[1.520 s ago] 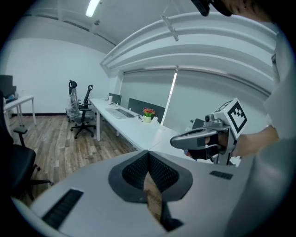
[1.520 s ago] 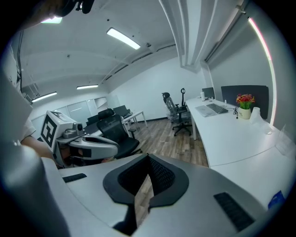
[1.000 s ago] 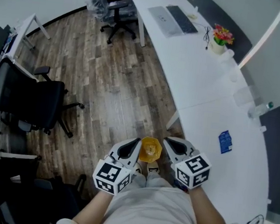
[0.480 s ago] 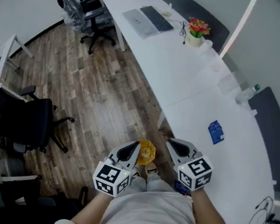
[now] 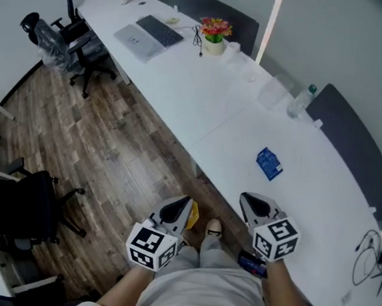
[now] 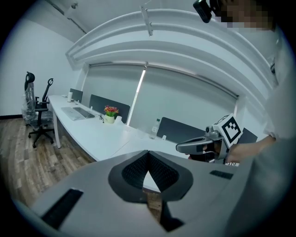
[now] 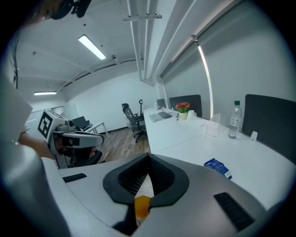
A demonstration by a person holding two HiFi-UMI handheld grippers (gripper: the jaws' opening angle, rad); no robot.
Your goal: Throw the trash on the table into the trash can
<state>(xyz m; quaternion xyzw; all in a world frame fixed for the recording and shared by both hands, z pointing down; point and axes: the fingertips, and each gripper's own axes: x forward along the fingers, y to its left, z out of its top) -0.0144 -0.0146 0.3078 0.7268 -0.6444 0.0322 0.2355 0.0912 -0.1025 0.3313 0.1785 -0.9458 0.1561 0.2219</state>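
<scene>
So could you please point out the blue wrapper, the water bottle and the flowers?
blue wrapper [image 5: 269,163], head view, its middle.
water bottle [image 5: 298,105], head view, its clear body.
flowers [image 5: 215,27], head view, the blooms.

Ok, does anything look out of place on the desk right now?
Only the blue packet, lying loose by itself on a bare stretch of the white desk, away from everything else. The water bottle and flower pot stand upright near the far edge; no spill or damage shows.
</scene>
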